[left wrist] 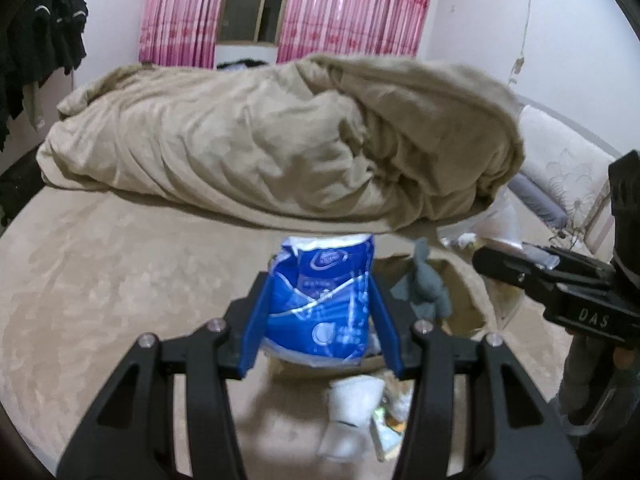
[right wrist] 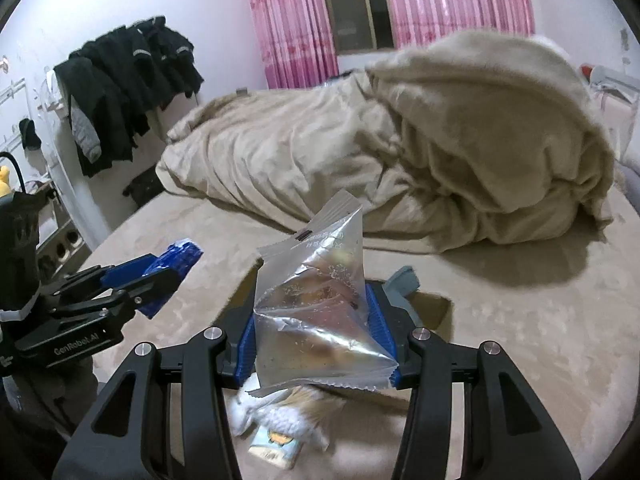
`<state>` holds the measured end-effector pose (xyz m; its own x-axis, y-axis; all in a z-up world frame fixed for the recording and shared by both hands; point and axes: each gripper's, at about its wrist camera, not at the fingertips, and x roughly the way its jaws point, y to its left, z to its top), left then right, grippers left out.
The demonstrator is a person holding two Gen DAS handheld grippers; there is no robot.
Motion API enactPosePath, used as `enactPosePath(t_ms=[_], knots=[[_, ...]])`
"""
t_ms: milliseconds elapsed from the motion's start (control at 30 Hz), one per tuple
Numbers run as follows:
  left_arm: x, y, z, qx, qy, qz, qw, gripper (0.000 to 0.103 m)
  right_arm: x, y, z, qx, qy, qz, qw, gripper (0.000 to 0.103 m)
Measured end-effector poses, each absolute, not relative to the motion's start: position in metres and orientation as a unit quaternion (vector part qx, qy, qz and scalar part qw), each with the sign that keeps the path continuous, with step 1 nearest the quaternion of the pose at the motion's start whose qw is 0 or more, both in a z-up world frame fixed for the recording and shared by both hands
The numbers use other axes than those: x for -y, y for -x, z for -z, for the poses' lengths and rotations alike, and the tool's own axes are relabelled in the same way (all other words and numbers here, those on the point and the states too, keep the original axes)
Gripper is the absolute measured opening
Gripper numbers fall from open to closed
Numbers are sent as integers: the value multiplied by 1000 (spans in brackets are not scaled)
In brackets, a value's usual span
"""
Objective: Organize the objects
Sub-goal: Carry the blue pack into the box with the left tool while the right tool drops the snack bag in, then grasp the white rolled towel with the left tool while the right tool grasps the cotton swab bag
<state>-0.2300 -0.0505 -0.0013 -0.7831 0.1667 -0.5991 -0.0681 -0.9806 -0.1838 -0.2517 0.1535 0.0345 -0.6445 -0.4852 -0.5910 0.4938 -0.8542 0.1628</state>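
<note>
My left gripper (left wrist: 320,316) is shut on a blue and white tissue pack (left wrist: 324,300) and holds it above the bed; it also shows in the right wrist view (right wrist: 168,276). My right gripper (right wrist: 316,336) is shut on a clear silvery snack bag (right wrist: 320,312) with pastry inside; it also shows in the left wrist view (left wrist: 516,264). A grey plush toy (left wrist: 424,284) sits in a cardboard box (left wrist: 464,304) beyond the left gripper. A white plush toy (right wrist: 280,420) and a small packet (right wrist: 276,448) lie on the bed below the right gripper.
A crumpled beige blanket (left wrist: 280,140) covers the far half of the bed (left wrist: 100,280). Dark clothes (right wrist: 132,92) hang on a rack at the left. Pink curtains (left wrist: 344,8) hang on the back wall. A pale headboard (left wrist: 560,168) stands at the right.
</note>
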Motion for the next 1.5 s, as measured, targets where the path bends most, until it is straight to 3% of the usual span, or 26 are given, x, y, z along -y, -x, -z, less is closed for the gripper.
enactPosePath(t_ms=[267, 633, 733, 833, 933, 1033, 1267, 1400, 1500], knots=[[45, 288, 62, 71, 365, -927, 53, 50, -131, 306, 29, 0, -375, 882, 285, 52], [39, 307, 69, 59, 361, -929, 60, 53, -121, 344, 75, 3, -414, 863, 291, 52], [40, 306, 67, 72, 369, -925, 63, 58, -123, 343, 76, 11, -415, 860, 297, 59], [42, 298, 56, 77, 360, -928, 57, 69, -125, 339, 70, 13, -415, 858, 303, 74], [48, 284, 38, 90, 347, -932, 51, 72, -128, 331, 53, 5, -403, 863, 303, 81], [52, 267, 20, 91, 333, -938, 45, 79, -134, 320, 29, 0, -389, 872, 298, 82], [60, 216, -24, 91, 315, -944, 33, 81, -143, 282, -19, -8, -359, 888, 287, 82], [65, 184, -45, 97, 299, -949, 24, 90, -148, 254, -43, -13, -341, 896, 285, 82], [65, 163, -55, 92, 290, -952, 26, 90, -154, 234, -58, -10, -325, 902, 283, 83]])
